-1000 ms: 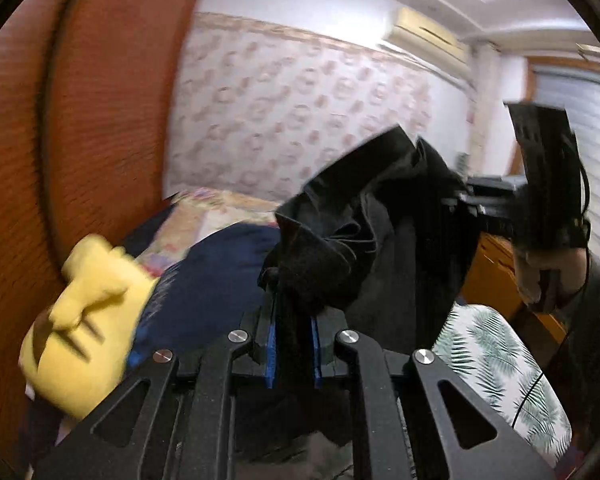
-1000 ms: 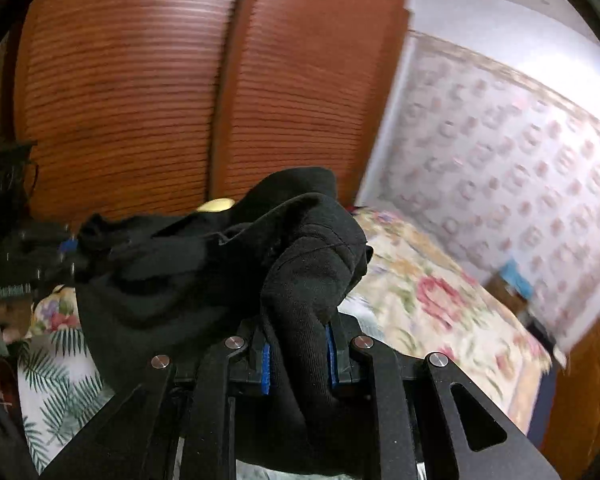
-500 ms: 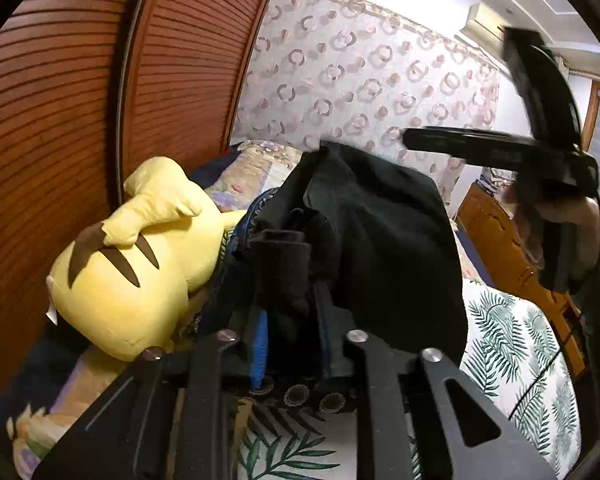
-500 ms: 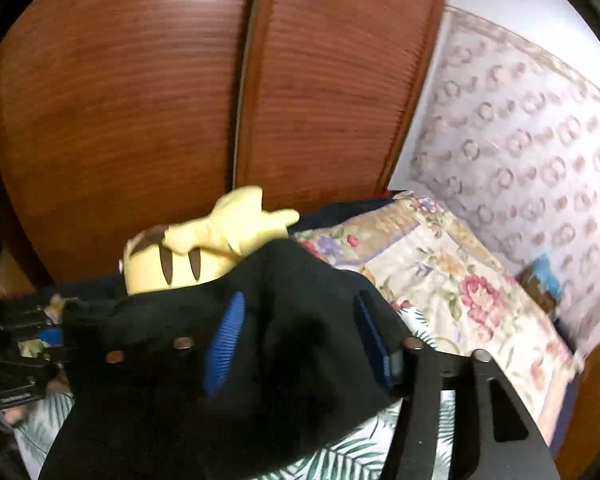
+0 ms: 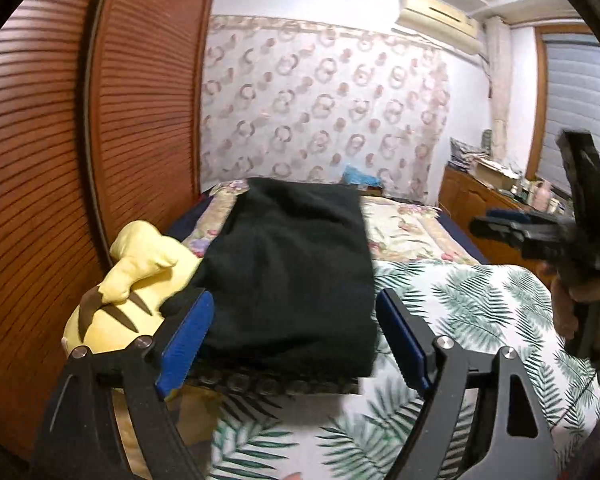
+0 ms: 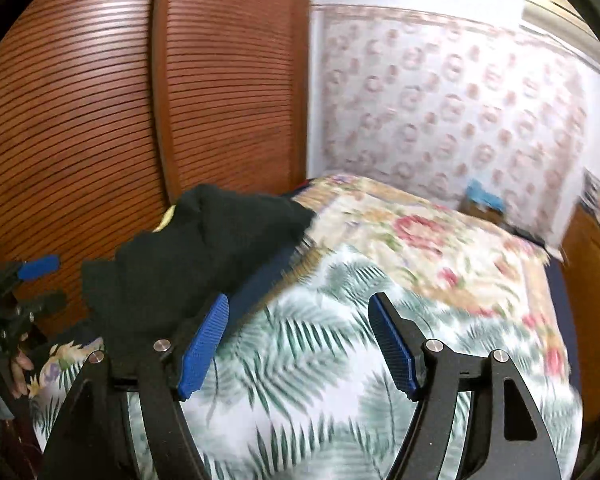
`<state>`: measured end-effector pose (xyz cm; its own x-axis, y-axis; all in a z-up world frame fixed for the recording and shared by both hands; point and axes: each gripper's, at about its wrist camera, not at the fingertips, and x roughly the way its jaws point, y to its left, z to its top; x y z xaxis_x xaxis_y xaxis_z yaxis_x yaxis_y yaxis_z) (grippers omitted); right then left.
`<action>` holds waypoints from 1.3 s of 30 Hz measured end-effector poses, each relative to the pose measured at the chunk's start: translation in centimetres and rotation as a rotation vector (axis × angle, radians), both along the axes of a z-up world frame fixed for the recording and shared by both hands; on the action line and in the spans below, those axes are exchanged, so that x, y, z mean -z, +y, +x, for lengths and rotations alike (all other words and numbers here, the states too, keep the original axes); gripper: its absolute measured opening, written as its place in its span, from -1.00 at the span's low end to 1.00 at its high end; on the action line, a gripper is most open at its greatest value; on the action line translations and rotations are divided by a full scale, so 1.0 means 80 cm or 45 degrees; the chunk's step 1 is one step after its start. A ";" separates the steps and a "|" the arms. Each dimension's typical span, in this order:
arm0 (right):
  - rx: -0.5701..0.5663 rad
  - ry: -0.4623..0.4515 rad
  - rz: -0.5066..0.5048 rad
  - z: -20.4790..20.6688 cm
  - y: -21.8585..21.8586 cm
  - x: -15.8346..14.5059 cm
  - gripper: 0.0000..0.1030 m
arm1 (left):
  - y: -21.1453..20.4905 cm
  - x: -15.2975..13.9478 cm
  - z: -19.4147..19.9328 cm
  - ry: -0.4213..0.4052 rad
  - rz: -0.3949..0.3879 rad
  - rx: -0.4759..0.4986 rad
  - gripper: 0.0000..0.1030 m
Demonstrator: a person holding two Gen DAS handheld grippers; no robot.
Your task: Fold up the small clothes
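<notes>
A black garment (image 5: 292, 272) lies folded on top of a pile at the left side of the bed. Its near end sits between the blue pads (image 5: 186, 340) of my left gripper (image 5: 296, 340), whose jaws are opening, and neither pad presses on the cloth. In the right wrist view the same garment (image 6: 204, 248) lies up and to the left of my right gripper (image 6: 298, 348). That gripper's jaws are opening too, with only bedsheet between them. Each gripper shows in the other's view: the right gripper (image 5: 496, 222) far right, the left gripper (image 6: 46, 284) far left.
A yellow plush toy (image 5: 132, 292) leans against the pile beside the louvred wooden wardrobe doors (image 5: 60, 160). The bed carries a leaf-print sheet (image 5: 480, 320) and a floral blanket (image 6: 420, 240). A wooden dresser (image 5: 472, 208) stands at the right.
Both grippers were shut on the black garment and held it up. They lowered it onto the pile by the plush toy and have opened and let go. The right gripper has drawn clear to the right.
</notes>
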<state>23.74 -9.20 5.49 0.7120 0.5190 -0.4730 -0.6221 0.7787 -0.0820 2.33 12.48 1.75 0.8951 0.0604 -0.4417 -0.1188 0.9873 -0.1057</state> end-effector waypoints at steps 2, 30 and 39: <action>0.055 0.000 0.031 -0.039 -0.021 0.005 0.44 | -0.016 -0.004 -0.005 -0.010 0.021 0.013 0.63; 0.486 -0.210 0.225 -0.268 -0.073 0.048 0.64 | -0.173 -0.056 -0.002 -0.072 0.084 0.231 0.63; 0.493 -0.206 0.231 -0.272 -0.074 0.059 0.64 | -0.173 -0.056 0.000 -0.071 0.083 0.224 0.63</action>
<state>2.02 -15.15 0.74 0.9272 0.2644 -0.2654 -0.2729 0.9620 0.0051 2.33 -1.36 6.21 0.9174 -0.0721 -0.3914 0.0603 0.9973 -0.0425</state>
